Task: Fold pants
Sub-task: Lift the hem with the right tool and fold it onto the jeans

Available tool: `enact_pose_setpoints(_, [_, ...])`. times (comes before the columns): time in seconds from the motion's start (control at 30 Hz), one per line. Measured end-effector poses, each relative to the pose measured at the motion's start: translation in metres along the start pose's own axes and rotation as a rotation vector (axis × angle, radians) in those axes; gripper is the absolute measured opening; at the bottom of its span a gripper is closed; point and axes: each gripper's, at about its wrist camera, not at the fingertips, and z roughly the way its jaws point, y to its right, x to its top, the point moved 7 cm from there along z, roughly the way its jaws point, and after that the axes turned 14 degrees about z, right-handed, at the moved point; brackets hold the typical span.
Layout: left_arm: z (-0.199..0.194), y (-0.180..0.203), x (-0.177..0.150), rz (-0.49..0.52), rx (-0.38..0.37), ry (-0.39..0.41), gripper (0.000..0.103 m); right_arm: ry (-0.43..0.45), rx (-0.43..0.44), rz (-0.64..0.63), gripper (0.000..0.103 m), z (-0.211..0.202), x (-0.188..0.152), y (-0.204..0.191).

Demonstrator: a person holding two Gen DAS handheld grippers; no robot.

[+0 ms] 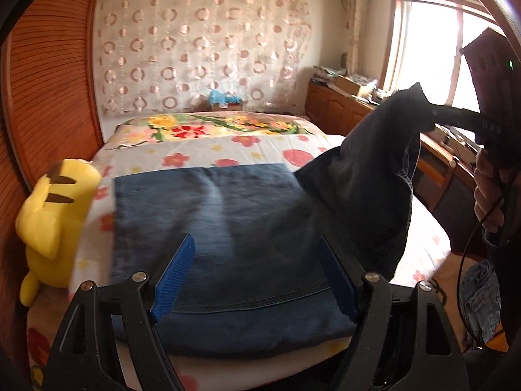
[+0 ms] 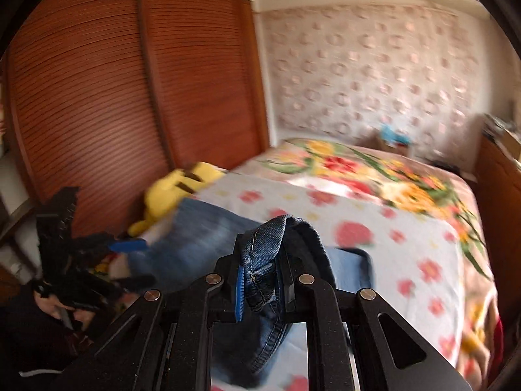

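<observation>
1. The pants (image 1: pixel 228 228) (dark blue denim, partly folded) lay flat on the floral bed sheet (image 1: pixel 195 156), taking up the near part of the bed.
2. The left gripper (image 1: pixel 257 280) hung just above the near hem with its blue-padded jaws spread wide and nothing between them.
3. The right gripper (image 2: pixel 263 290) had its jaws clamped on a bunched hem of the pants, the stitched denim edge sticking up past the fingertips.
4. In the left wrist view, that pinched corner (image 1: pixel 413 104) stood lifted off the bed at the right, with cloth draping down from it to the flat part.
5. A hand (image 1: pixel 488 192) held the right tool's handle at the right edge of that view.
6. A yellow plush toy (image 1: pixel 55 215) sat at the bed's left edge, beside the slatted wooden wardrobe (image 2: pixel 130 97).
7. The right wrist view was blurred, so finer detail on the sheet could not be told.
</observation>
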Motion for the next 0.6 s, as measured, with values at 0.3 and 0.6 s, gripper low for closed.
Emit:
enact_pose_setpoints(0.3, [-0.004,-0.034,-0.019,-0.066,0.046,-0.016,0.078,-0.117,0.030,-0.047,0.029,0.057,0.002,-0.029])
enact_pose_setpoints(0.6, [0.012,-0.028,-0.026,-0.043,0.028,-0.044,0.078,-0.144,-0.126,-0.009,0.037,0.064,-0.010,-0.011])
